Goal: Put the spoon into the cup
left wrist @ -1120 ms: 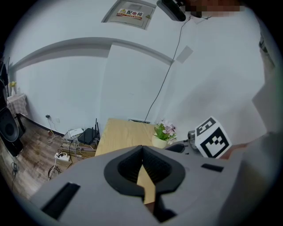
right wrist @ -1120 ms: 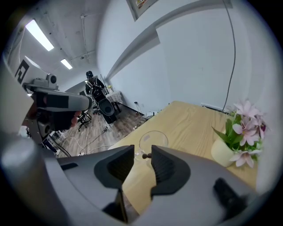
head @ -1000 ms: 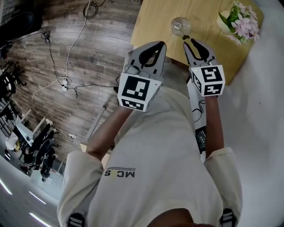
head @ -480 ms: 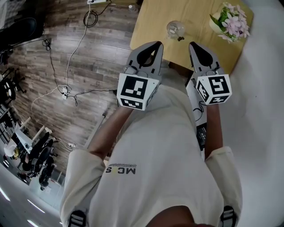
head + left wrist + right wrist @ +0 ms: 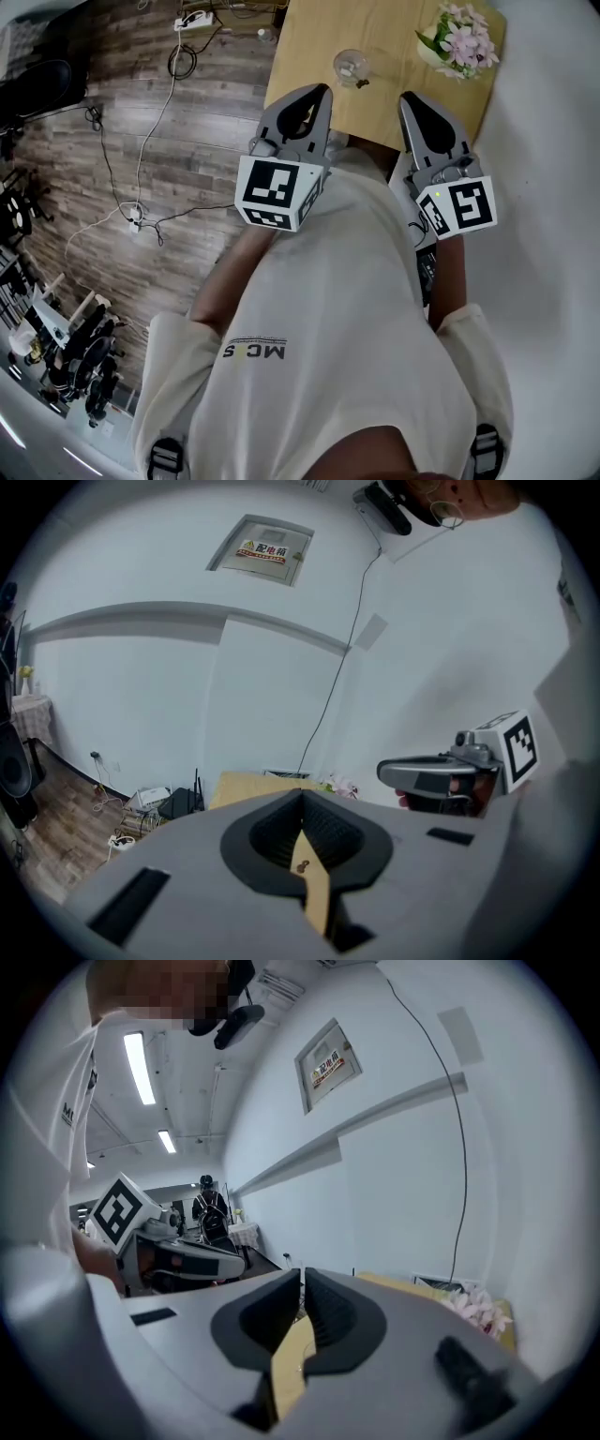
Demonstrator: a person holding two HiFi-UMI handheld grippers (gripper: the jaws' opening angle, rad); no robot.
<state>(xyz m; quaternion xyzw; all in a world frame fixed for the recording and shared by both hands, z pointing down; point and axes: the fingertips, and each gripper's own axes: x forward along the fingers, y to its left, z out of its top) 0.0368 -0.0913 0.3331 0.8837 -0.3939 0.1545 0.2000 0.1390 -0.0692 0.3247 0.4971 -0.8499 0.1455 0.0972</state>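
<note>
A clear glass cup (image 5: 351,66) stands on the wooden table (image 5: 309,47) at the top of the head view. A small dark item (image 5: 362,82) lies just beside it; it is too small to tell whether this is the spoon. My left gripper (image 5: 319,90) is held at chest height over the table's near edge, jaws shut on nothing. My right gripper (image 5: 409,97) hovers level with it to the right, jaws together and holding nothing. In the left gripper view the closed jaws (image 5: 302,794) frame a strip of tabletop. In the right gripper view the jaws (image 5: 302,1272) show only a thin slit.
A pot of pink flowers (image 5: 457,42) sits at the table's far right corner. Cables and a power strip (image 5: 192,19) lie on the wood floor to the left. A white wall runs behind the table, and a laptop-like device (image 5: 422,272) lies on the white floor at right.
The table, cup and flowers have slid up and left in the head view. Both grippers sit farther from the cup and wider apart, the right one lower.
</note>
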